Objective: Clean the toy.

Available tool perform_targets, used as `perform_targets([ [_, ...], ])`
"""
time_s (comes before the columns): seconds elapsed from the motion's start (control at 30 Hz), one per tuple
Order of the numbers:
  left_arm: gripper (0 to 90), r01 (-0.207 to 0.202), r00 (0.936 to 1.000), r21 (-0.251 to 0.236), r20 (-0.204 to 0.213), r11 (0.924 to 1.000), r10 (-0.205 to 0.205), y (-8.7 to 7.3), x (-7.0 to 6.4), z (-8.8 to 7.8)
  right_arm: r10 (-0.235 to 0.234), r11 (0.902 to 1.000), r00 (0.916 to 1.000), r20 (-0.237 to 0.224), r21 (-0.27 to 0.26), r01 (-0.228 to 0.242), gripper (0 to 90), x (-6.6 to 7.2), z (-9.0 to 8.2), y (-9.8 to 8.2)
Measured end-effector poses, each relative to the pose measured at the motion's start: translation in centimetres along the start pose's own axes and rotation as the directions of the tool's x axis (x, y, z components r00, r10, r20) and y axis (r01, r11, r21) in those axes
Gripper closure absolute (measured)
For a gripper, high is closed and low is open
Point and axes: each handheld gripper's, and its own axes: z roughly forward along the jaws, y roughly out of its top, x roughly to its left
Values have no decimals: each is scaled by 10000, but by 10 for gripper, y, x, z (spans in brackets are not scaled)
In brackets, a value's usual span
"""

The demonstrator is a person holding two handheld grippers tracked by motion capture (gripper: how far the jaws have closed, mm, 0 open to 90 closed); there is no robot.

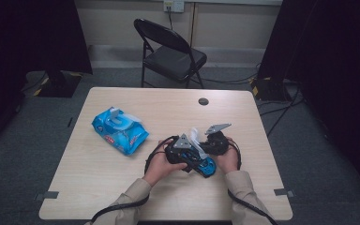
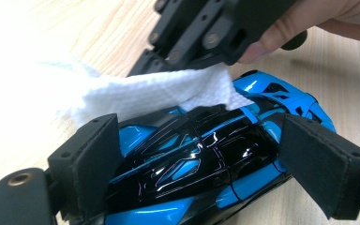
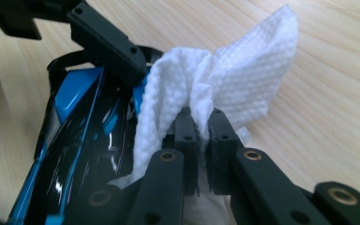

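On the tabletop, at about 9 o'clock from the hands, lies a blue wipe pack, well apart from the work. The left hand-held gripper grips a toy car across its body, a padded jaw against each flank, and holds it low near the front edge of the tabletop, nose pointing toward 5 o'clock in the high view. The car looks light and rigid, with a glossy black and blue shell that is likely slippery, so the broad side-to-side clamp on the widest part of the body is a sound hold; thin trim at the rear could be fragile and is better left alone. Just to the right, at 3 o'clock of the car, the right hand-held gripper is closed tight on a white wipe, a soft, limp, textured sheet bunched between the jaws, its loose end draping onto the car's roof. Pinching it in a wad near the middle, as here, gives enough stiffness to rub with. Both forearms come in from 6 o'clock, with the hands curled round the gripper bodies, angled toward each other over the car.
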Motion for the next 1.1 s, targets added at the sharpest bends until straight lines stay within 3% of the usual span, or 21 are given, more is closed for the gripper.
perform_targets([
  [0.67, 131, -70, 10000, 113, -62, 9999, 71, 1, -2, 0, 511, 9975, 9987, 28, -482, -509, 850, 0, -31, -34],
  [1.1, 133, -30, 10000, 157, -79, 9999, 32, 1, -2, -1, 534, 9971, 9984, 163, -555, -524, 849, 2, -48, -52],
])
